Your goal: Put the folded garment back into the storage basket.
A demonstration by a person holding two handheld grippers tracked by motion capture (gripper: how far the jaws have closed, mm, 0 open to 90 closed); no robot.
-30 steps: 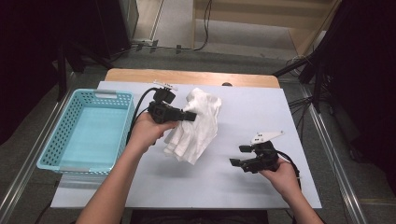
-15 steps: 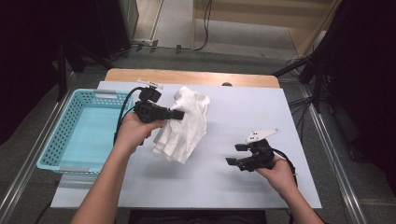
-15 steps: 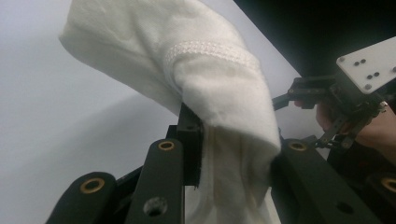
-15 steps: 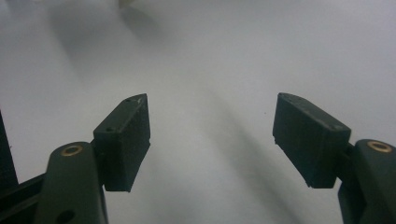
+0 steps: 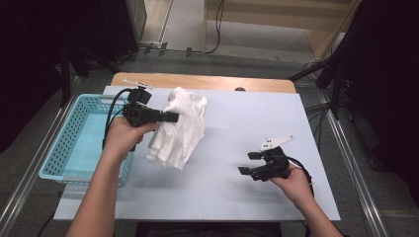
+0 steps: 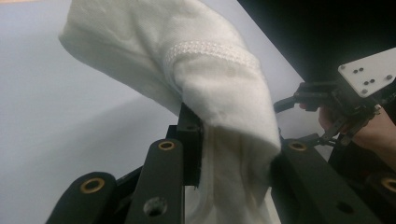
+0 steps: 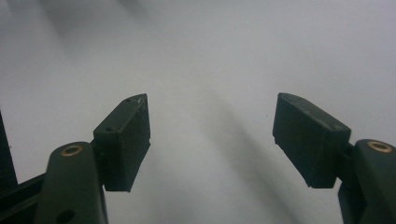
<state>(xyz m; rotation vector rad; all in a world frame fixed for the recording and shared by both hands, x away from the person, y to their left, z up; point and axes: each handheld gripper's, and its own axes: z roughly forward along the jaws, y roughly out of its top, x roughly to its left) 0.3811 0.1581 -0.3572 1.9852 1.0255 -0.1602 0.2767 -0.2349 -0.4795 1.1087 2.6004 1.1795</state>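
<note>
A white cloth [image 5: 180, 128] hangs from my left gripper [image 5: 170, 117], lifted off the pale table [image 5: 247, 113] beside the blue basket [image 5: 74, 143]. In the left gripper view the cloth [image 6: 210, 79] drapes over the jaws, which are shut on a thick fold of it. My left gripper [image 6: 229, 154] points across the table toward the other hand. Near the table's front right my right gripper [image 5: 246, 164] is held low and open, apart from the cloth. In the right gripper view its fingers [image 7: 126, 140] stand wide over bare table, and the right gripper [image 7: 212, 140] has nothing between them.
The blue mesh basket sits at the table's left edge, with nothing showing inside it. A wooden strip [image 5: 207, 81] runs along the table's far edge. Dark stands and cables [image 5: 336, 74] rise at the right, beyond the table.
My left hand has carried the cloth leftward toward the basket and a little higher. The right hand has stayed where it was, still open.
</note>
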